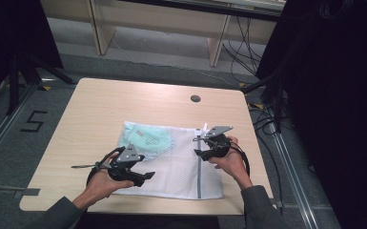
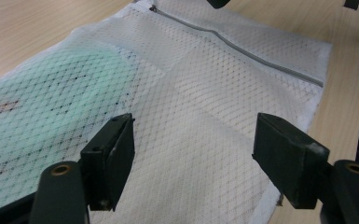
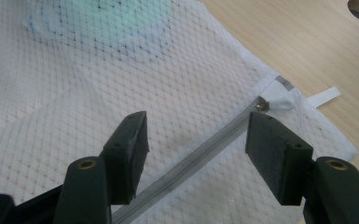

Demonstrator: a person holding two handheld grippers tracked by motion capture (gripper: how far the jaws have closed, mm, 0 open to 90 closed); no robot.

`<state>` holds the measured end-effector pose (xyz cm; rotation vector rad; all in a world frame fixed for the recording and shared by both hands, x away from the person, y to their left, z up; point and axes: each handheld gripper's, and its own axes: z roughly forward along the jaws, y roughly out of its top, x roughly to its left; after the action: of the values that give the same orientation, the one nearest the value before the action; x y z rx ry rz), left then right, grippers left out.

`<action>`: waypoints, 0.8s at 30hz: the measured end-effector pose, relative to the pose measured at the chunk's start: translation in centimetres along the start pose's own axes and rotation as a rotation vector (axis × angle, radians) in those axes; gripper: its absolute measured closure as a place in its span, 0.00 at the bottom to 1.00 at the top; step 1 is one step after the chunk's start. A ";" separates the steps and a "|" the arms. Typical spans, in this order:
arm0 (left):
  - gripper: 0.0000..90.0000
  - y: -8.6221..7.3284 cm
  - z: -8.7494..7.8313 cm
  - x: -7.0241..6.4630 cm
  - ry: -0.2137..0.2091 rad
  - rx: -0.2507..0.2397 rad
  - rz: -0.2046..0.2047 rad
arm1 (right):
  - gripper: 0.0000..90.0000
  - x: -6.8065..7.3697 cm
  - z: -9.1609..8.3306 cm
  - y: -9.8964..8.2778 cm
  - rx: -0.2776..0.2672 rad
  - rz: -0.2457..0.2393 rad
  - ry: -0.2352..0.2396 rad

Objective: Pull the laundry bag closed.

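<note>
On a pale wood-grain table point(image 1: 100, 109) over grey flooring, dark stands at either side, lies a white mesh laundry bag point(image 1: 181, 171), flat and rectangular, diamond-netted, with a mint-green garment point(image 1: 147, 138) showing through its left half. Left gripper point(image 1: 145, 177) hovers over the bag's near-left part, its black jaws wide apart with nothing between them. A grey zipper point(image 3: 200, 154) runs along the bag's right side; the right gripper point(image 1: 201, 153) sits above it, jaws open either side of the zipper, not pinching.

White diamond-mesh laundry bag point(image 1: 176, 167) with grey zipper point(image 3: 200, 156), mint-green garment point(image 2: 51, 88) inside, pale wood-grain table point(image 1: 105, 102)
</note>
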<state>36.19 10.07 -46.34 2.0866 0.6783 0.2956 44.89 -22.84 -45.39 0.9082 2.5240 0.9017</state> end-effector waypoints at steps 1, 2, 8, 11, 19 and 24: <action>0.32 -0.1 -0.1 0.0 0.002 0.010 -0.011 | 0.44 0.2 0.1 -0.1 -0.019 0.013 -0.007; 0.32 -0.1 -0.1 0.0 0.005 0.001 -0.009 | 0.44 0.3 0.1 -0.2 -0.030 0.011 -0.011; 0.32 -0.4 -0.4 0.2 0.013 0.002 -0.028 | 0.43 0.8 -0.2 -1.0 0.003 0.007 0.002; 0.32 -0.6 -0.7 0.5 0.016 0.012 -0.012 | 0.44 1.2 -0.2 -1.4 -0.017 0.000 0.002; 0.32 -1.1 -1.4 1.0 0.032 0.014 -0.036 | 0.42 2.1 -0.7 -2.0 -0.010 -0.007 0.012; 0.32 -1.2 -1.7 1.0 0.028 0.031 -0.021 | 0.42 2.3 -1.0 -2.4 0.001 0.003 0.015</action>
<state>35.81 12.37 -46.41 2.1071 0.7256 0.3040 41.56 -23.20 -46.43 0.9090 2.5366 0.9123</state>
